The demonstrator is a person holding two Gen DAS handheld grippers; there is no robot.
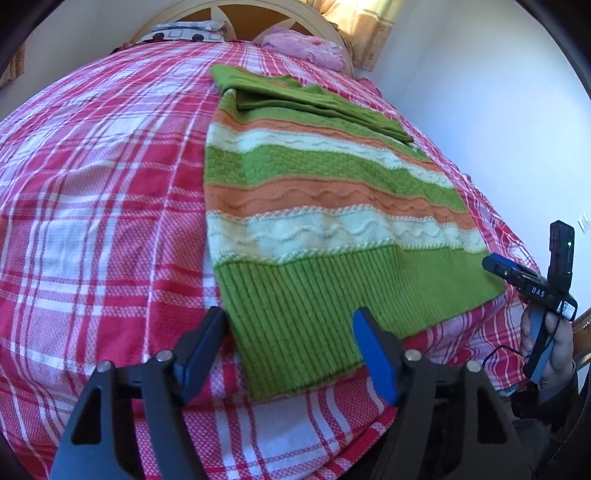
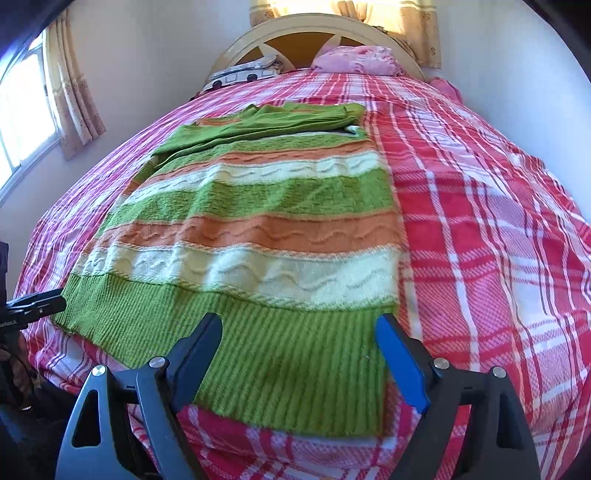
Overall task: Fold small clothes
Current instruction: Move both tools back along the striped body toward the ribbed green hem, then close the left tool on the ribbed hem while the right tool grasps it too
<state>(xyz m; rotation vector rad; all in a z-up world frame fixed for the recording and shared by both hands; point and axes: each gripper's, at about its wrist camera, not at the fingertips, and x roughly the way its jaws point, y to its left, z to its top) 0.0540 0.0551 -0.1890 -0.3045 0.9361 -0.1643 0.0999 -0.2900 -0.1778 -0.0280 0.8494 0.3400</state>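
Sweater [image 1: 314,229], striped green, orange and cream, lies flat on the red plaid bedspread [image 1: 92,221], ribbed hem nearest. Left gripper [image 1: 290,328] and right gripper [image 2: 299,336] both hover spread wide over that hem, clasping nothing. White letters "DAS" mark the right gripper's body. Farther off, pillows [image 2: 354,59] rest against the headboard [image 2: 314,26].

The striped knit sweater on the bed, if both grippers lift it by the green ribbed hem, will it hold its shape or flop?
The sweater will probably flop: it lies limp on the plaid bedspread. The ribbed hem looks thick, so likely grippy, not slippery. The sleeves folded across the top may slide off when lifted.
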